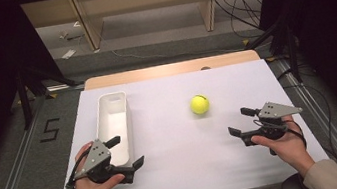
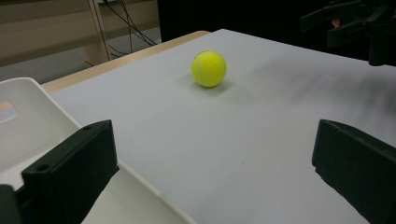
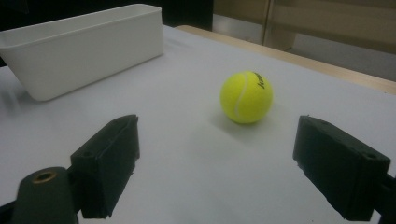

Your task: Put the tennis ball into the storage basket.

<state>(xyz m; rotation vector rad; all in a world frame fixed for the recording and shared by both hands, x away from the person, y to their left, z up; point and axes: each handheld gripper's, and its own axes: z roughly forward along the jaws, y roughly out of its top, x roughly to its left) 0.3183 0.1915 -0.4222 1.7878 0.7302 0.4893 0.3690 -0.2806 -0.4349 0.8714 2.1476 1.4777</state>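
Resting on the smooth white surface (image 1: 179, 143), a fuzzy round tennis ball (image 1: 199, 104) lay ahead of the wide, empty right gripper (image 1: 241, 121); the left gripper (image 1: 125, 153) gaped wide by the rectangular plastic bin (image 1: 115, 128).

White table (image 1: 182, 163): ball (image 1: 199, 104), bin (image 1: 114, 128)

A yellow tennis ball (image 1: 199, 104) rests alone on the white table (image 1: 191, 162).

From my left gripper's camera the white bin (image 2: 42, 116) is cut off by the frame's left edge and partly hidden behind a jaw.
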